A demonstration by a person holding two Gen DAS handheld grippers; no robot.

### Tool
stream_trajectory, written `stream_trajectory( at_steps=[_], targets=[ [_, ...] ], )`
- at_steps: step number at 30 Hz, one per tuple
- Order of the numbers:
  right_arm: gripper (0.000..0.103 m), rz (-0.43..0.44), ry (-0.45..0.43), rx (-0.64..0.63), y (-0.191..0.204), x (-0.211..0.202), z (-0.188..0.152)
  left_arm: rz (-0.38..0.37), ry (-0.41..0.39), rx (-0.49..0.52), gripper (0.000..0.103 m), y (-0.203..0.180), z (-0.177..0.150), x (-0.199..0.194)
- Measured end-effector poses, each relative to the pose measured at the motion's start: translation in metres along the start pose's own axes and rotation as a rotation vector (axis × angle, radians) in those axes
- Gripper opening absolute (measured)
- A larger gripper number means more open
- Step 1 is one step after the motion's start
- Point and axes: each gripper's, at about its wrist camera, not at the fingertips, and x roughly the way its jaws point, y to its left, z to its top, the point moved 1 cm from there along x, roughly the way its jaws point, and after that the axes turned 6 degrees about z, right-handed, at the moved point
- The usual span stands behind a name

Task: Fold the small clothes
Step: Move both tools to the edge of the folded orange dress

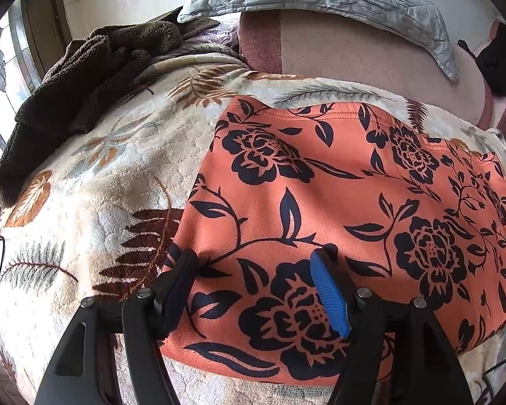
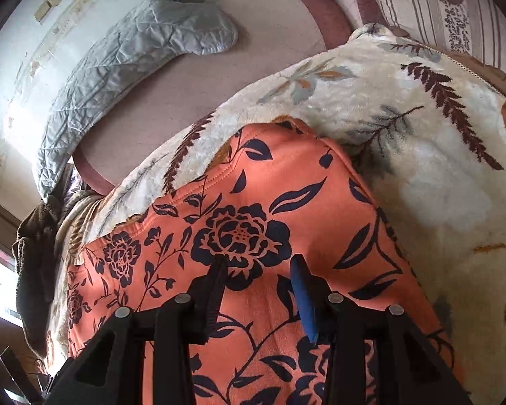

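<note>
My orange floral garment (image 1: 337, 182) lies flat on the cream blanket (image 1: 94, 182), long axis across it (hem away). My left tongs (image 1: 258, 263) gape over its near edge; my right tongs (image 2: 258, 266) stand half apart above it, empty.

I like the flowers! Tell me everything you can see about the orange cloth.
The orange garment is soft, fleecy-looking fabric printed with dark navy flowers, leaves and vines. A stitched hem runs along its far edge. It lies spread fairly flat on a cream leaf-patterned blanket. The left gripper stands open over its near corner; the right gripper stands open above a big flower.
</note>
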Motion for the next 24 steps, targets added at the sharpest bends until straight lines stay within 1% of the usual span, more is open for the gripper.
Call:
stream_trajectory(
  at_steps=[2,4,5,7,10,12,14,16,17,19,20,22,23,24],
  targets=[
    [0.042,-0.024,-0.020,-0.004,-0.003,-0.013,-0.002,0.007,-0.001,-0.001,0.070,0.001,-0.002,-0.003],
    [0.042,-0.024,-0.036,-0.002,-0.008,-0.024,-0.002,0.009,0.001,-0.003,0.070,0.002,-0.003,-0.005],
    [0.042,-0.021,-0.029,0.001,-0.011,-0.028,-0.002,0.011,0.005,-0.002,0.070,0.003,-0.003,-0.006],
    [0.042,-0.017,0.003,0.012,-0.018,-0.031,-0.006,0.017,0.013,-0.005,0.070,0.005,-0.004,-0.010],
    [0.043,0.008,0.122,0.035,-0.031,-0.018,-0.017,0.024,0.000,-0.016,0.070,0.010,-0.005,-0.021],
    [0.043,0.032,0.122,0.029,-0.034,-0.022,-0.021,0.039,0.002,-0.027,0.070,0.015,-0.006,-0.025],
    [0.043,0.038,0.117,0.023,-0.035,-0.033,-0.023,0.060,0.046,-0.029,0.070,0.021,-0.009,-0.021],
    [0.043,0.065,0.085,0.031,-0.036,-0.049,-0.026,0.078,0.130,-0.009,0.070,0.024,-0.015,-0.008],
    [0.043,0.082,0.068,0.028,-0.036,-0.056,-0.026,0.066,0.150,-0.023,0.070,0.026,-0.017,-0.006],
    [0.043,0.097,0.043,0.017,-0.035,-0.067,-0.027,0.045,0.154,-0.056,0.070,0.030,-0.016,-0.012],
    [0.043,0.096,0.046,0.019,-0.036,-0.068,-0.027,0.040,0.154,-0.057,0.070,0.031,-0.015,-0.014],
    [0.048,0.088,0.092,0.059,-0.043,-0.062,-0.032,0.041,0.158,-0.065,0.070,0.033,-0.014,-0.017],
    [0.051,0.079,0.150,0.086,-0.049,-0.053,-0.036,0.041,0.162,-0.075,0.070,0.034,-0.015,-0.019],
    [0.051,0.065,0.191,0.097,-0.054,-0.045,-0.040,0.033,0.170,-0.087,0.070,0.036,-0.015,-0.020]
  ],
)
